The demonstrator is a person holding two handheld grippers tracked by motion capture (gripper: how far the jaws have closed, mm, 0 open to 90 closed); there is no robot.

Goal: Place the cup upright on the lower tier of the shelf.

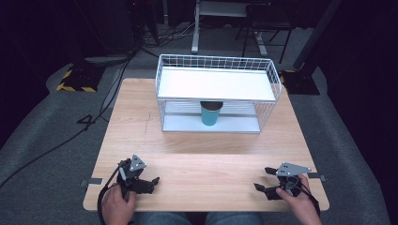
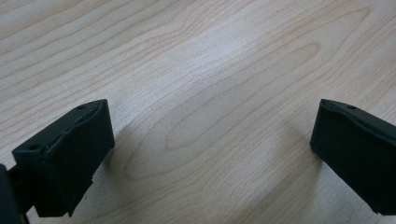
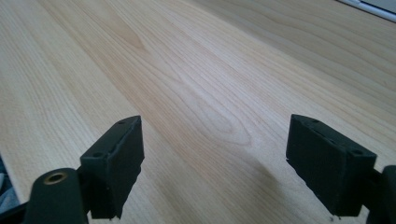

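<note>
Resting at the near edge, both tools spread wide

Sitting low on the wooden surface (image 1: 141,126), the left tool (image 1: 149,180) and the right tool (image 1: 261,179) each lie at a near corner, well apart from one another, jaws turned inward toward each other. Ahead of both tools, at the far middle of the surface, stands a white wire rack (image 1: 217,93) with a flat white top shelf. A teal cup (image 1: 210,114) stands upright on the rack's lower shelf, under the top shelf, well apart from either tool. Bare wood lies between the tools and the rack's front.

A hand (image 1: 117,206) grips the left tool from behind, and another hand (image 1: 300,199) holds the right tool. In the left gripper view the two black jaws stand far apart over bare wood grain, holding nothing. The right gripper view shows its jaws likewise wide apart and empty, close above the surface.
</note>
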